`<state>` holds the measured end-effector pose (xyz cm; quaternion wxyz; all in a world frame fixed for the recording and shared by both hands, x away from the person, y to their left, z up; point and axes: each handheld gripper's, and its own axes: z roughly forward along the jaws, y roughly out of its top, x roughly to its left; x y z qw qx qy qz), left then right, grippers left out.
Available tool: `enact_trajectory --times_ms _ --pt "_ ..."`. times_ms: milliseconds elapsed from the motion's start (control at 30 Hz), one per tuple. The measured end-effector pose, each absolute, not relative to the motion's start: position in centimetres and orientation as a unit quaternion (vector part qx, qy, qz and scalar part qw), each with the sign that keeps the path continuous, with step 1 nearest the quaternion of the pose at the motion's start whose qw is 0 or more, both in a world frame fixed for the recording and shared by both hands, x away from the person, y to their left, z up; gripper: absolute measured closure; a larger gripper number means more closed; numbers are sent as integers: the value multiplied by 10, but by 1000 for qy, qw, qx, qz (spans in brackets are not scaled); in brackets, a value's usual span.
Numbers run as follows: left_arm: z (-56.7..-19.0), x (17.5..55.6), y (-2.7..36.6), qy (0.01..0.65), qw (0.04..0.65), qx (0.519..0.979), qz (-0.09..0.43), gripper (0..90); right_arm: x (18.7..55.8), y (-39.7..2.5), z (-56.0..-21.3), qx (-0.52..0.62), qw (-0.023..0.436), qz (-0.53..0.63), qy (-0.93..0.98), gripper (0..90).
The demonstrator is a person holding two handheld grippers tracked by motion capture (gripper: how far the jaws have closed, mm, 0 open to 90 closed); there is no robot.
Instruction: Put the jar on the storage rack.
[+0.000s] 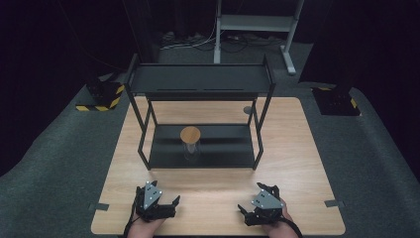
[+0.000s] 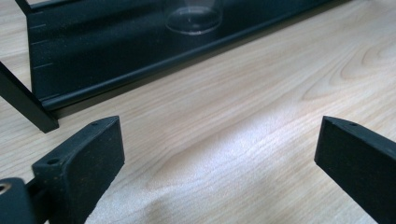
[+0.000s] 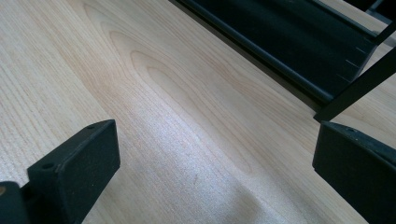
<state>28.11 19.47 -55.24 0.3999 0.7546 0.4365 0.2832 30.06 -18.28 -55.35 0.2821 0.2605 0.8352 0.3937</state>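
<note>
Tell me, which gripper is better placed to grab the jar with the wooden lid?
Probably the left gripper: its open jaws face the jar on the rack's bottom shelf. The right gripper, also open, sits slightly farther away.

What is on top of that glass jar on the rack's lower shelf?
A round wooden lid sits on the jar, closing it. The clear glass shows nothing obvious inside, though the picture is too small to be sure. The lid hides the jar's mouth. The upper shelf above is bare.
</note>
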Motion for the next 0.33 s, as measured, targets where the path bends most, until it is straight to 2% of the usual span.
enact_trajectory --times_ms 333 --pt "-553 282 192 435 385 761 288 18 300 -183 -553 255 279 399 835 0"
